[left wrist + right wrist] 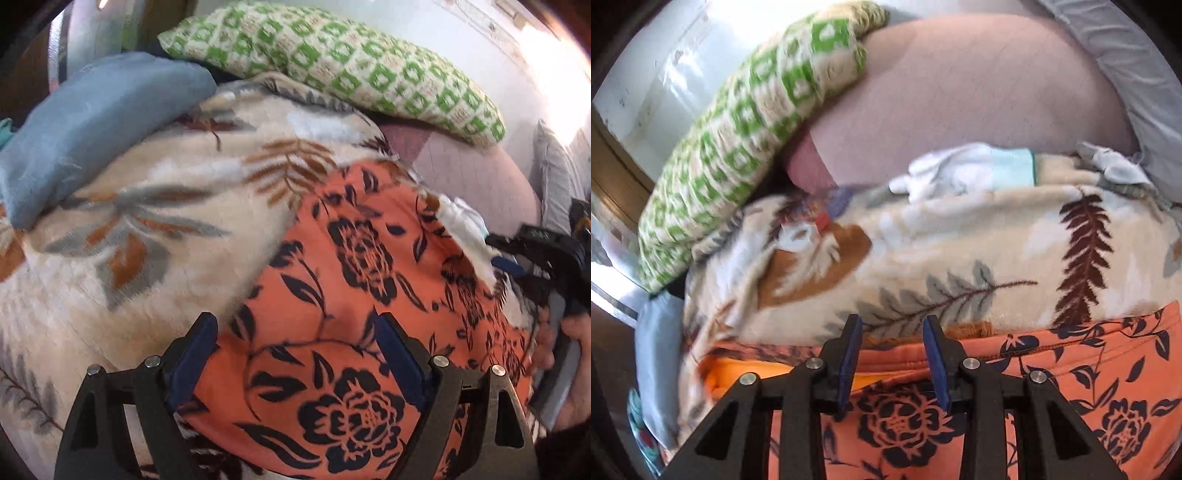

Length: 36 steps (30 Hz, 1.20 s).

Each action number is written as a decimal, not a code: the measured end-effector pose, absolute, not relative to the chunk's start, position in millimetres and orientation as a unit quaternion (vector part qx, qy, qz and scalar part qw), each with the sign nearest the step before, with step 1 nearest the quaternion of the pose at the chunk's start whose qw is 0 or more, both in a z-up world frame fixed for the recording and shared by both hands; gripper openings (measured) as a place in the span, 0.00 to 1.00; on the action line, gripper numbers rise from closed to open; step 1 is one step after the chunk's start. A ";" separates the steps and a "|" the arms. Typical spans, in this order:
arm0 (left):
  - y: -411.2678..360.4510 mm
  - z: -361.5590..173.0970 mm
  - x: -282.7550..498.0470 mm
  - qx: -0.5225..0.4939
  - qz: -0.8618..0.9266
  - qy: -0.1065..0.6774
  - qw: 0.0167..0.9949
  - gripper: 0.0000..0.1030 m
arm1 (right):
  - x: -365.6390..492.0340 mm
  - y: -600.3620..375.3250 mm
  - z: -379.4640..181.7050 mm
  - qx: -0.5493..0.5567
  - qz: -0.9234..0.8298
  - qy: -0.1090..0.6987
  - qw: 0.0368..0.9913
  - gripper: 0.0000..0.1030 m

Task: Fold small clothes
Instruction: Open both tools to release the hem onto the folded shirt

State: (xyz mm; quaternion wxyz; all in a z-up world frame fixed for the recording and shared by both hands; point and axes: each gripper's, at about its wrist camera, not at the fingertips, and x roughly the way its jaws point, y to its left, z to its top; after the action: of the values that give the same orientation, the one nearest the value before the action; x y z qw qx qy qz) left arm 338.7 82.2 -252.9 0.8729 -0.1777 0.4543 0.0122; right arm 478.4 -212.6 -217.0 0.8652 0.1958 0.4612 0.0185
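Observation:
An orange garment with black flowers (343, 295) lies spread on a cream leaf-print blanket (147, 229). My left gripper (295, 325) is open, its jaws wide apart just above the garment's near part, holding nothing. In the right wrist view the same garment (1071, 387) fills the bottom, its hemmed edge running across. My right gripper (892, 328) is open with a narrower gap, poised over that edge where it meets the blanket (960, 258). The right gripper also shows in the left wrist view (517, 243), at the garment's far right side.
A green-and-cream patterned pillow (332, 62) lies at the back, a blue pillow (92, 122) at the left. A small white and pale-blue cloth (967, 170) sits on the blanket's far edge. A pink mattress (979, 92) lies beyond.

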 end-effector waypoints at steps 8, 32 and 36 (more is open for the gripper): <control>139.3 -247.8 335.9 -0.230 0.109 0.436 0.863 0.85 | 456.6 -115.6 -237.7 0.147 0.117 0.512 0.838 0.37; 88.6 -244.1 323.1 -0.104 -0.018 0.474 0.874 0.85 | 306.9 -252.3 -227.3 0.161 -0.010 0.496 0.853 0.37; 58.8 -264.0 328.7 -0.035 -0.019 0.507 0.861 0.85 | 261.9 -310.7 -257.3 0.184 -0.061 0.524 0.830 0.37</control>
State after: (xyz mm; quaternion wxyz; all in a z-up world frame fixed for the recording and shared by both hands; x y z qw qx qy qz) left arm 328.7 58.8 -264.0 0.8610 -0.0350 0.5070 -0.0188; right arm 261.9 -310.7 -257.3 0.8295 0.1842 0.5237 -0.0611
